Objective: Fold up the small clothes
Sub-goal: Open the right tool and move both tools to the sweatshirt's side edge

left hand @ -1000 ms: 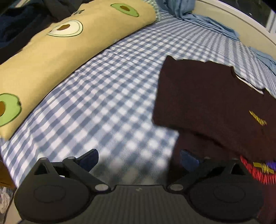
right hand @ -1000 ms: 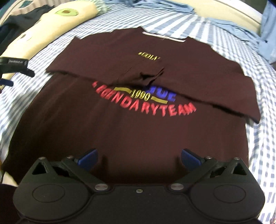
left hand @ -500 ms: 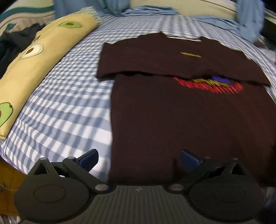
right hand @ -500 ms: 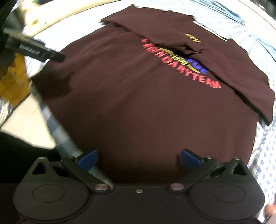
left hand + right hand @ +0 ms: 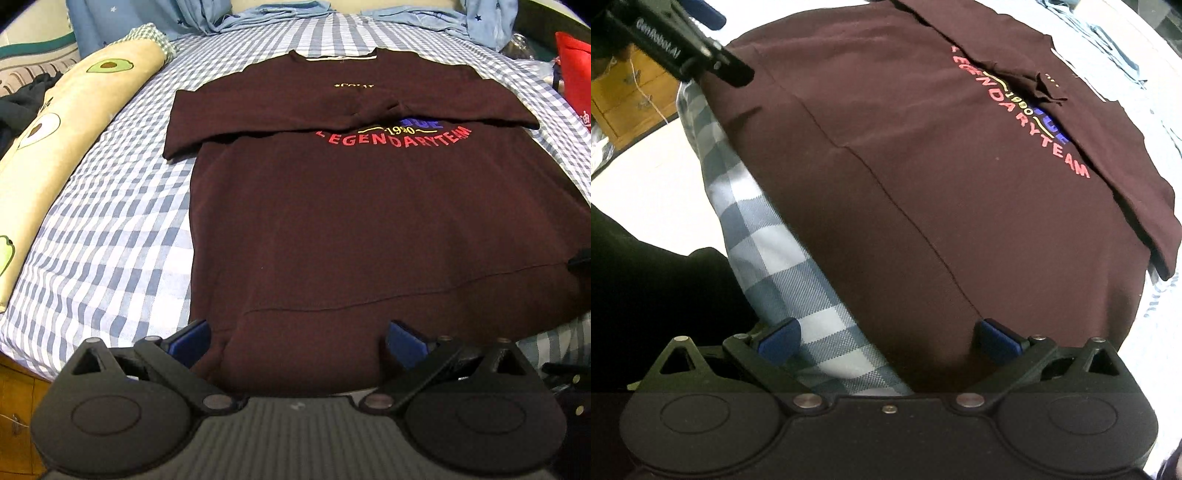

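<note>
Dark maroon sweatshirt (image 5: 351, 229) with red "LEGENDARY TEAM" lettering lying flat, front up, on blue-and-white checked bedsheet (image 5: 110, 236); both sleeves folded across chest, meeting near the middle and covering part of the print. Neckline toward far end of bed, hem hanging at near edge. Left gripper (image 5: 297, 338) with blue-padded fingers spread wide, poised just above the hem at its near left corner, holding nothing. Right gripper (image 5: 888, 338) likewise spread wide, low over the hem's other end, left finger over checked sheet, right finger (image 5: 999, 338) over maroon fabric; contact with cloth cannot be told. Left gripper's black arm visible top left in right wrist view, at the opposite hem corner. Long cream bolster pillow with avocado print (image 5: 62, 125) along left side of bed, well apart from sweatshirt. Light blue cloth (image 5: 280, 9) bunched at head of bed. Red bag-like object (image 5: 574, 70) at far right edge.
</note>
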Demonstrator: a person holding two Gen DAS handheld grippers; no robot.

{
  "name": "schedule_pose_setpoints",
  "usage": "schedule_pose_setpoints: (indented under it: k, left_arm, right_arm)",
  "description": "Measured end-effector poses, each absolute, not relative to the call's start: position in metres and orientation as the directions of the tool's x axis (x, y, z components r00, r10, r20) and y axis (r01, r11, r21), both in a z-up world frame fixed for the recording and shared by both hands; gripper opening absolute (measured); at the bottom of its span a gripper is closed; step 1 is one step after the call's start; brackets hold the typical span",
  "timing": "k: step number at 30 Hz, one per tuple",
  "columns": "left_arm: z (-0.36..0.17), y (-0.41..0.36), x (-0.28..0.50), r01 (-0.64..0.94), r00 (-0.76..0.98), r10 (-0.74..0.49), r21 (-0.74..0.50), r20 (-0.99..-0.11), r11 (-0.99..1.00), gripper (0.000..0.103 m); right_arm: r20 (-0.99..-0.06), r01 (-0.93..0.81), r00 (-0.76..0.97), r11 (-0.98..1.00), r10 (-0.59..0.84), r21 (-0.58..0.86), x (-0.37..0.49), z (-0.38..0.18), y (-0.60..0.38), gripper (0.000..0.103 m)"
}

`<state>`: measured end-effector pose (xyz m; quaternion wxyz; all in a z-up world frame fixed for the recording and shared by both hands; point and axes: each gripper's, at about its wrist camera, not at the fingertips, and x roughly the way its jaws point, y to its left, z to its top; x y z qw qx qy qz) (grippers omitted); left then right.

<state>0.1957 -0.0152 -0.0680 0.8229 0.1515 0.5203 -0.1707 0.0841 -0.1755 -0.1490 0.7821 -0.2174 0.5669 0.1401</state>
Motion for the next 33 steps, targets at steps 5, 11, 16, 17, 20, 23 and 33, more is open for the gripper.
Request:
schedule_pose_setpoints:
  k: [5,11,16,17,20,23,33]
  left_arm:
    - [-0.070,-0.011,0.197,0.433,0.395,-0.113,0.076,-0.912,0.898,0.102]
    - [-0.072,-0.006,0.195,0.415,0.391,-0.101,0.077,-0.915,0.907,0.102]
    - [-0.074,-0.004,0.196,0.398,0.380,-0.103,0.062,-0.919,0.915,0.102]
    - [-0.074,-0.004,0.196,0.398,0.377,-0.104,0.060,-0.920,0.915,0.102]
    - [-0.074,-0.005,0.196,0.403,0.375,-0.100,0.065,-0.922,0.913,0.102]
    - [-0.074,-0.008,0.196,0.421,0.378,-0.097,0.078,-0.921,0.904,0.102]
    - [-0.075,-0.019,0.190,0.490,0.372,-0.115,0.089,-0.921,0.867,0.102]
  right_arm:
    - [-0.948,-0.486,0.317,0.852,-0.038,-0.197,0.085,-0.155,-0.171,0.102]
    - [-0.943,-0.513,0.329,0.831,-0.040,-0.214,0.087,-0.156,-0.169,0.102]
    - [-0.946,-0.524,0.321,0.825,-0.040,-0.212,0.089,-0.156,-0.168,0.102]
    - [-0.948,-0.522,0.316,0.827,-0.038,-0.208,0.091,-0.156,-0.169,0.102]
    - [-0.948,-0.517,0.316,0.831,-0.039,-0.206,0.094,-0.156,-0.170,0.102]
    - [-0.947,-0.506,0.319,0.838,-0.040,-0.206,0.094,-0.156,-0.172,0.102]
    - [-0.899,-0.476,0.430,0.825,-0.082,-0.303,0.075,-0.149,-0.186,0.076]
